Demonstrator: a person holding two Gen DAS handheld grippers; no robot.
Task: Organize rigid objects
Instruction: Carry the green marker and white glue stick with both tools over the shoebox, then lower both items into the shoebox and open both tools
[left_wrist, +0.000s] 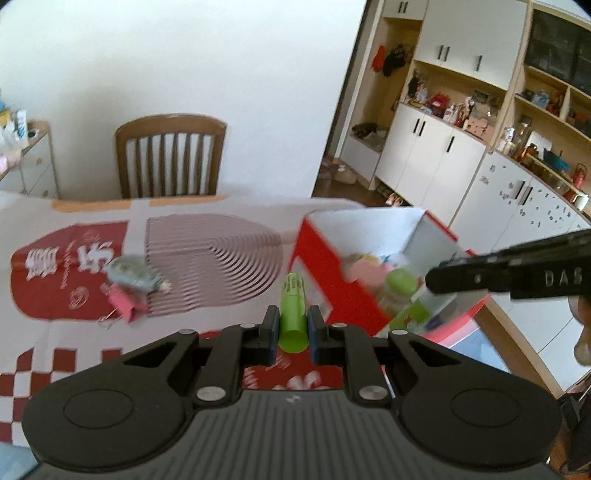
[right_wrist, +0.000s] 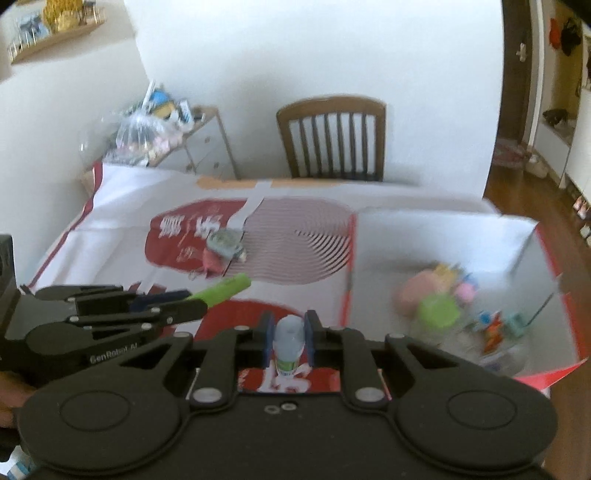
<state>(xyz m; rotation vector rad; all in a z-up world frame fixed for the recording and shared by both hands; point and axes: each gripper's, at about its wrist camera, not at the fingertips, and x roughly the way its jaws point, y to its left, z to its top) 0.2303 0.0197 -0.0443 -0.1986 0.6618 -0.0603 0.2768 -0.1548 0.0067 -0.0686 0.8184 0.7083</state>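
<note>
Jaws of the left gripper (left_wrist: 292, 325) are clamped on a green tube (left_wrist: 293, 314) that points forward past them. Between the right gripper (right_wrist: 289, 338) jaws, pressed tight, stands a small bottle with a pale blue cap (right_wrist: 290, 341). Just right of both sits the red-and-white box (left_wrist: 321, 254), a green-lidded jar (right_wrist: 437, 312) and pink items inside. Farther ahead and left, a pink clip (left_wrist: 123, 301) and grey packet (left_wrist: 129, 275) lie on the printed table cover (left_wrist: 74, 339). Beyond stands a wooden chair (left_wrist: 170, 155).
</note>
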